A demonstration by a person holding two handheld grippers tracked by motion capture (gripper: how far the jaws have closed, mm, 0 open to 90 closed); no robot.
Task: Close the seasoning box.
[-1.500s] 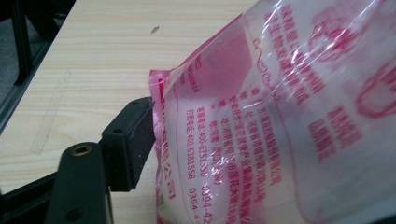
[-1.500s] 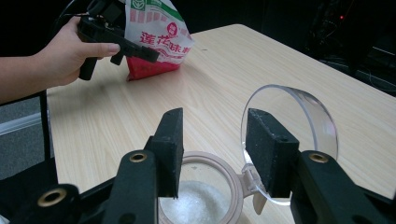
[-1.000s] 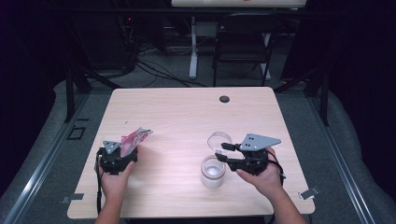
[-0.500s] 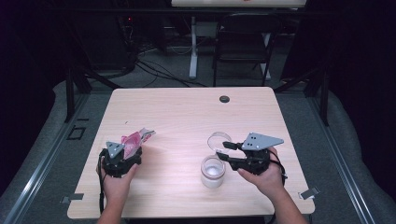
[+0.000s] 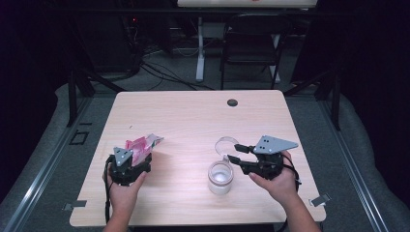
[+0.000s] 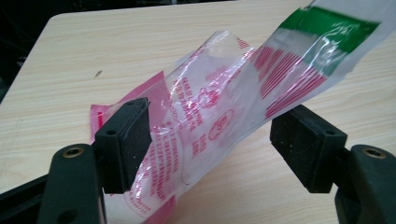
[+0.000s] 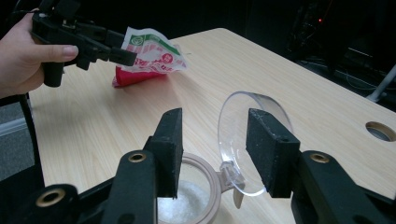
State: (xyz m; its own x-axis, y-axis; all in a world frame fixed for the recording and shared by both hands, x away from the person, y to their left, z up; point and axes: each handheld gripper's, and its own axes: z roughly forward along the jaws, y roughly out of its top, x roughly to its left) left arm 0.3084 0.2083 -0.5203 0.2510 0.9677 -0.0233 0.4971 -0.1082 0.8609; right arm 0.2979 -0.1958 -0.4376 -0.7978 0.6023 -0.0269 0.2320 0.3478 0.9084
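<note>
A crinkled clear plastic bag (image 6: 233, 93) printed in red and green lies at the table's left (image 5: 141, 144). Its red end rests on the wood and its green end sticks up. My left gripper (image 6: 210, 135) is open, with the bag loose between its wide-set pads and only the left pad (image 6: 126, 140) against the film. From above, the left gripper (image 5: 137, 158) sits just below the bag. A glass jar (image 5: 220, 178) of white granules stands right of centre, its hinged clear lid (image 7: 236, 135) flipped upright. My right gripper (image 7: 215, 140) is open, its jaws on either side of the lid without pressing it.
The pale wooden table (image 5: 193, 116) has a round cable hole (image 5: 232, 102) near its far edge. A dark chair (image 5: 251, 43) and cables stand on the floor beyond it. In the right gripper view, the other hand and left gripper (image 7: 116, 53) are at the bag (image 7: 154, 53).
The left hand has shifted a little to the right and toward the bag. The right hand, the jar and its lid stay where they were.
</note>
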